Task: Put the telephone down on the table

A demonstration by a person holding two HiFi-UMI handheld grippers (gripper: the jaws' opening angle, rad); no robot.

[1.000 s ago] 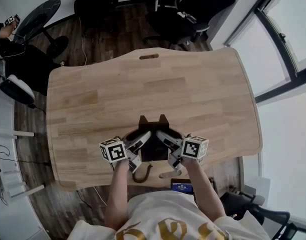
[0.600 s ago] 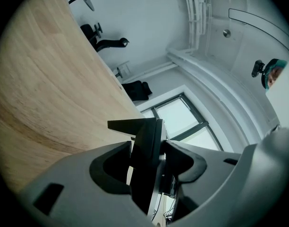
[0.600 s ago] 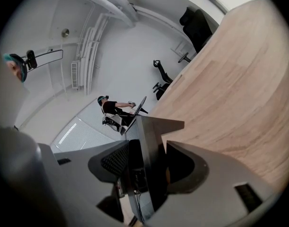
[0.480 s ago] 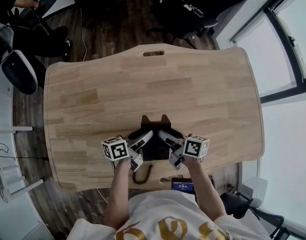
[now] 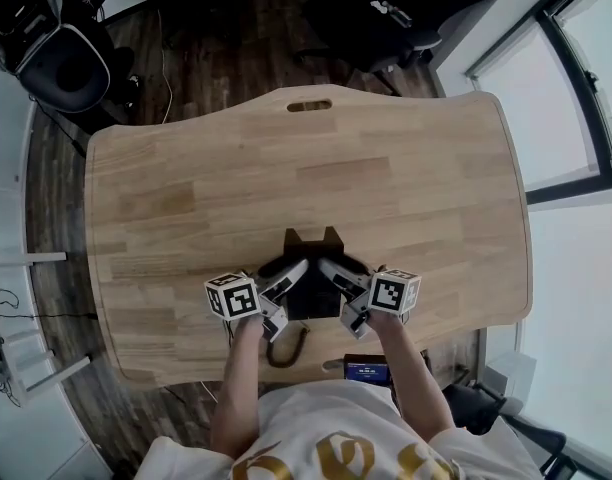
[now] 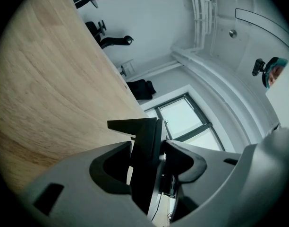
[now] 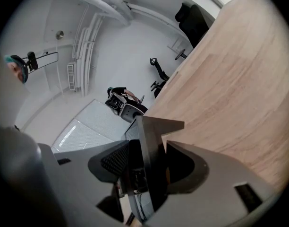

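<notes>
The black telephone (image 5: 311, 263) sits over the near middle of the wooden worktop (image 5: 386, 188), carried between both grippers. The left gripper (image 5: 286, 286) has its jaws closed on the telephone's left side. The right gripper (image 5: 336, 280) has its jaws closed on the right side. Both gripper views show the dark slab pinched between the pads. Whether its base touches the wood cannot be told. A dark cord (image 5: 286, 353) loops from under the telephone over the worktop's near edge. Just right of the cord, a small device with a lit screen (image 5: 366, 371) shows below that edge. A cable slot (image 5: 309, 105) cuts the far edge. Beyond it, black office chairs (image 5: 381, 23) stand on the dark wood floor (image 5: 186, 58), with a window (image 5: 586, 168) at the right.
</notes>
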